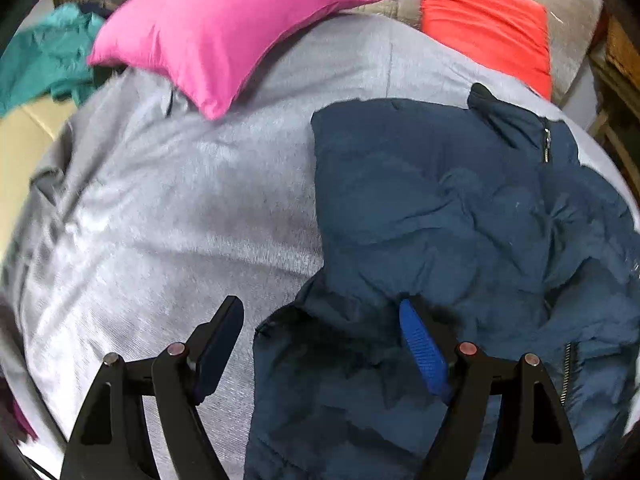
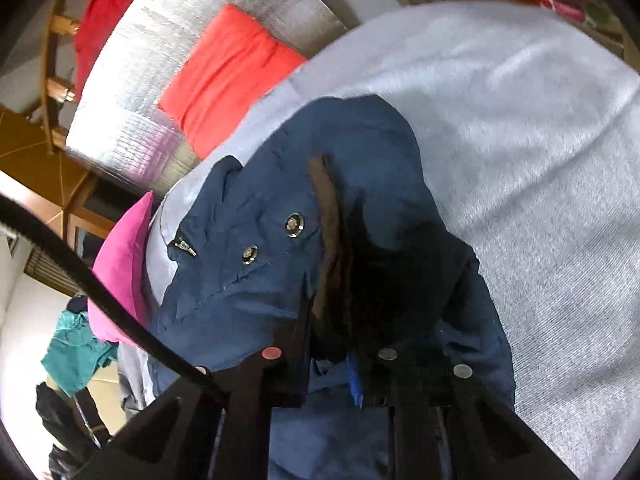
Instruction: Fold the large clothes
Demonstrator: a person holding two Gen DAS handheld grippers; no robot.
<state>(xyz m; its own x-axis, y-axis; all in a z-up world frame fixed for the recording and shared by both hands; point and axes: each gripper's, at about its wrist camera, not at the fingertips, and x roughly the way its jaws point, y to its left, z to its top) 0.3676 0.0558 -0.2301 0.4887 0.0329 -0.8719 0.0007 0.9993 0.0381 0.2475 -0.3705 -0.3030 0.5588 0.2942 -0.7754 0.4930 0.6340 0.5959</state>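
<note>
A large navy padded jacket (image 1: 440,208) lies partly folded on a light grey bedspread (image 1: 168,216). My left gripper (image 1: 320,320) is open, its jaws wide apart, over the jacket's lower left edge; the blue-padded right finger (image 1: 424,348) rests against the fabric, the left finger (image 1: 218,344) over bare bedspread. In the right wrist view the jacket (image 2: 256,240) shows two metal snaps and a brown fur-trimmed hood edge (image 2: 330,232). My right gripper (image 2: 332,360) is shut on the jacket's fabric near that trim.
A pink pillow (image 1: 216,28) and an orange-red pillow (image 1: 488,24) lie at the head of the bed. A teal garment (image 1: 44,56) lies off the left side. A silver quilted mat (image 2: 192,60) and a wooden frame (image 2: 52,80) stand behind.
</note>
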